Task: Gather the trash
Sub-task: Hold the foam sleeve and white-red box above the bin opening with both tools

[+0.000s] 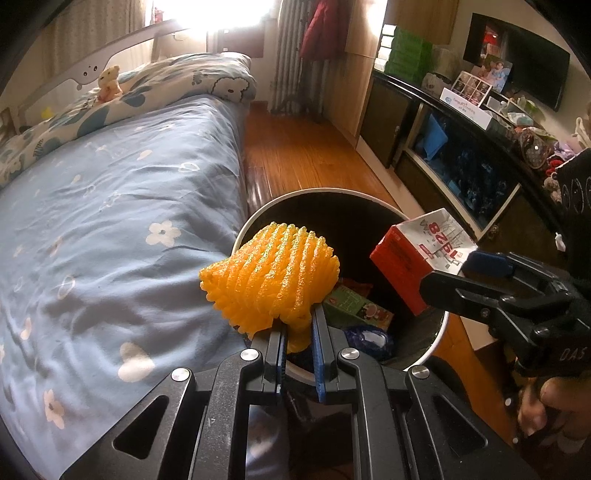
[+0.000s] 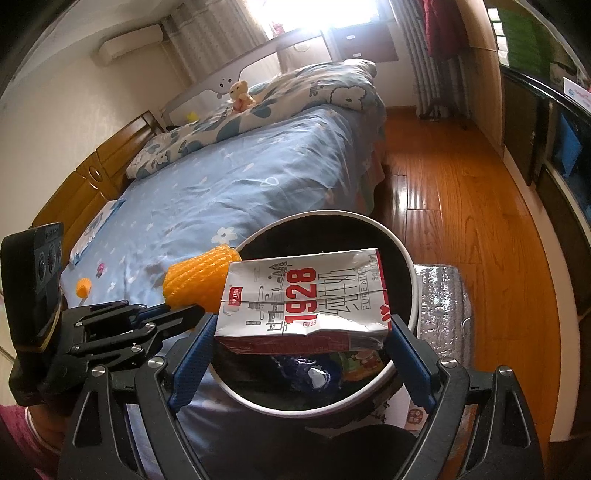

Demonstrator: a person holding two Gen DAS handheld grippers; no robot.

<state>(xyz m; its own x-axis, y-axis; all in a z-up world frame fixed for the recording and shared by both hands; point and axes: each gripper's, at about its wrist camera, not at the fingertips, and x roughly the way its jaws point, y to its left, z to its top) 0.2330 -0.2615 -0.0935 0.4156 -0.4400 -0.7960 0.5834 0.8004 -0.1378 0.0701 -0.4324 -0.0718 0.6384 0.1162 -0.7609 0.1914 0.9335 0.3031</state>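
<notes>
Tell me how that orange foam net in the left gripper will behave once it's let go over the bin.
The orange foam net looks airy and open-meshed, so it is probably very light and may drift rather than drop straight. It bulges beyond the left gripper jaws, suggesting it is springy. It overhangs the trash bin rim, so it could catch there.

Two foam nets (image 2: pixel 199 282) (image 2: pixel 83 287), one milk carton (image 2: pixel 306 299), one bin (image 2: pixel 406 254).

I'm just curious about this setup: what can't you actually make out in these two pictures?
- Bottom of the bin: hidden in both views by the orange foam net, milk carton and trash inside.
- Dark blue wrapper in the bin: too crumpled to identify.
- Window: blown out by glare in both views.
- Shelf clutter: too small in the left wrist view.
</notes>
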